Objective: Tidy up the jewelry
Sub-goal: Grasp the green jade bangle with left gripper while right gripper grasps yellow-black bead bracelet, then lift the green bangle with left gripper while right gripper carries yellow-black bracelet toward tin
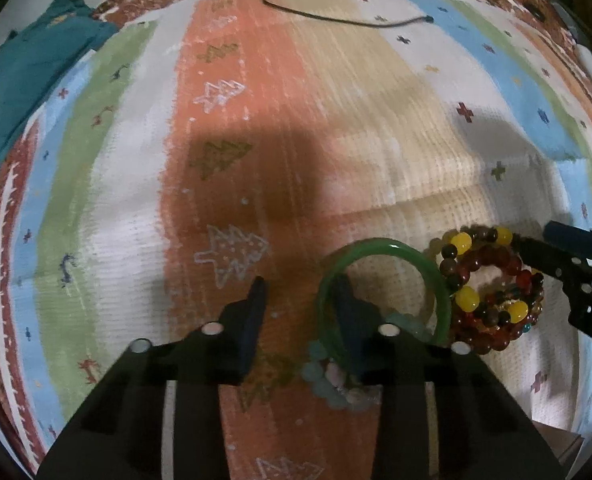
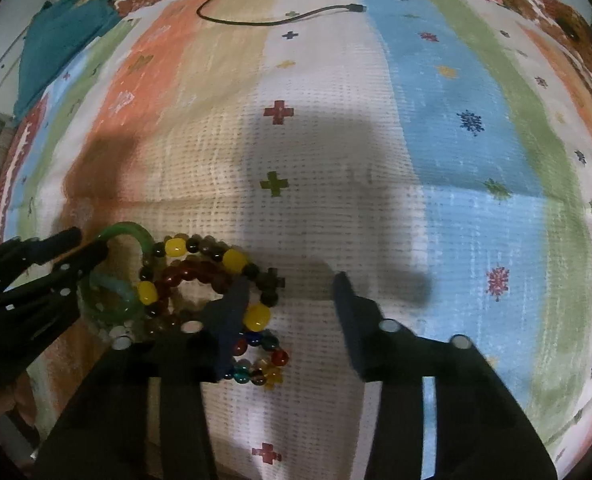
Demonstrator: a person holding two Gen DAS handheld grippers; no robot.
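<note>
Both grippers point steeply down at a heap of bracelets lying on a striped, patterned cloth (image 1: 256,140).

To do this step well, each gripper should single out one piece and close on only that: the pieces overlap, so a careless pinch would likely drag a neighbour along. A slow lift, away from the other gripper, should part them cleanly.

The left gripper (image 1: 301,292) stands partly open. Its right finger sits inside the ring of the green bangle (image 1: 383,246), its left finger on bare cloth outside it, so the bangle's left rim lies between the jaws. Whether the pads press it cannot be told. A pale blue-green bead bracelet (image 1: 319,376) lies just beside and partly under that finger.

The right gripper (image 2: 292,288) is also partly open. Its left finger rests in the middle of the yellow-and-brown bead bracelet (image 2: 200,250), near the dark red bead bracelet (image 2: 192,274); its right finger is on bare cloth, with nothing plainly held. A small multicoloured bead bracelet (image 2: 264,364) lies nearer, just beside that left finger.
</note>
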